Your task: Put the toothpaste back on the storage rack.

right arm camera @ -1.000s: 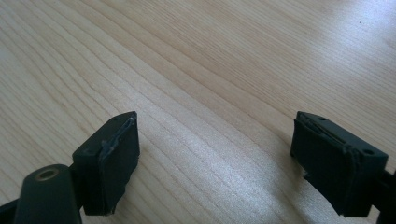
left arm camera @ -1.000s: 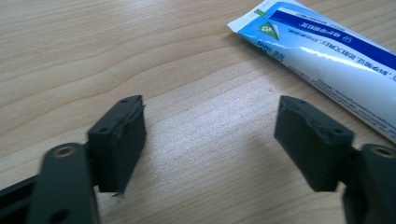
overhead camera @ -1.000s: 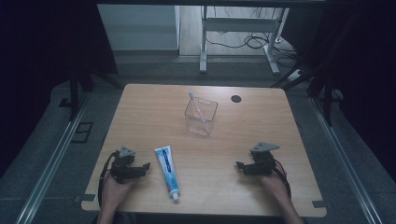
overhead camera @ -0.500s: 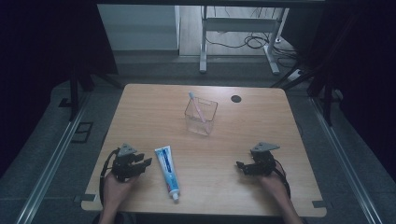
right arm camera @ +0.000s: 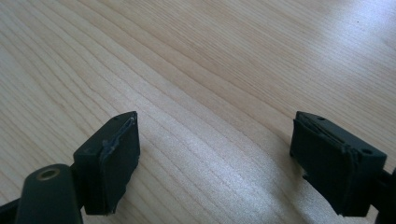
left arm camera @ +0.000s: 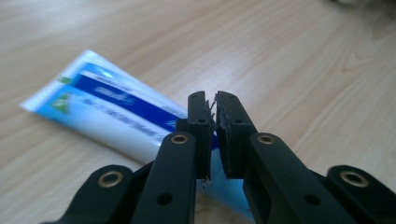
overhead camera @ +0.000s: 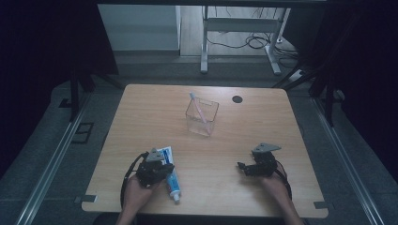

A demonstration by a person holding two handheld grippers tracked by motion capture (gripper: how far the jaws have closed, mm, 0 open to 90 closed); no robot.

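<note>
Toothpaste tube (overhead camera: 170, 174): flat on the table (overhead camera: 141, 112), near edge, directly beneath the left gripper (left arm camera: 213, 122).
Left gripper: jaws nearly pressed together, pinching nothing; earlier it sat left of the tube.
Right gripper (right arm camera: 215, 154): spread wide.

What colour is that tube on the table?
The tube is white with blue bands, clearest in the left gripper view.

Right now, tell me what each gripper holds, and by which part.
Nothing is held. Left gripper: fingers shut, empty, above the flat-lying toothpaste tube. Right gripper: open over the table.
</note>
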